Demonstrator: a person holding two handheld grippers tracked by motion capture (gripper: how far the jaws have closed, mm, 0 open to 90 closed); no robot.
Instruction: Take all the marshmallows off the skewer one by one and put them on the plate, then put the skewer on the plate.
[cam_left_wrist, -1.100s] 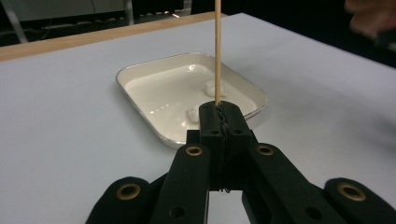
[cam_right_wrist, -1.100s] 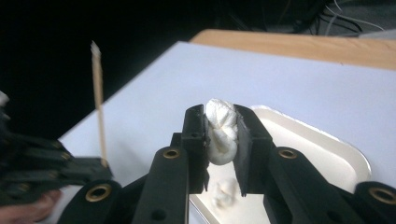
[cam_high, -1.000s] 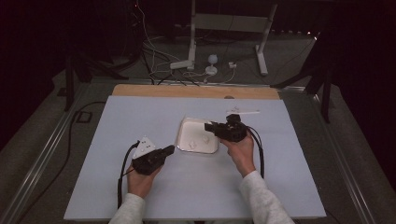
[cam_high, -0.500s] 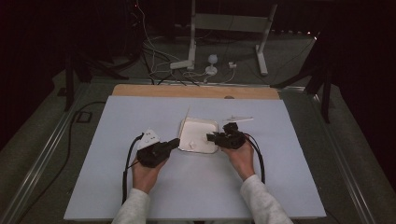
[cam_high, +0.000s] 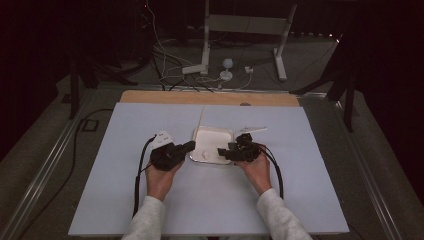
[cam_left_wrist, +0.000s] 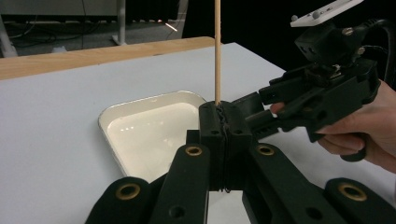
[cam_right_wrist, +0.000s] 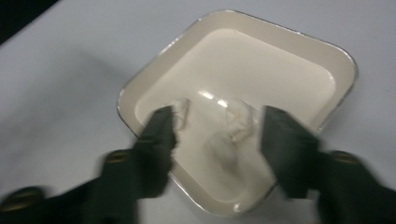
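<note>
— Where are the white lumps (cam_right_wrist: 232, 135)?
— In the tray (cam_right_wrist: 285, 42), between the right tool's (cam_right_wrist: 217, 135) spread jaws, which have just been opening.
— The left tool (cam_left_wrist: 223, 130)?
— Pinching an upright wooden stick (cam_left_wrist: 217, 51), beside the tray on the surface (cam_high: 125, 200).

Tray (cam_right_wrist: 343, 63): cream-white enamel with a thin dark rim. Lumps (cam_right_wrist: 233, 126) in the tray: off-white. Stick (cam_left_wrist: 217, 51): pale tan wood. Table cover (cam_high: 125, 130): plain pale lavender-blue. Table edge (cam_high: 165, 97): light wood. Sleeves (cam_high: 147, 220): light grey. Both grippers: black with brass-coloured rivets.
</note>
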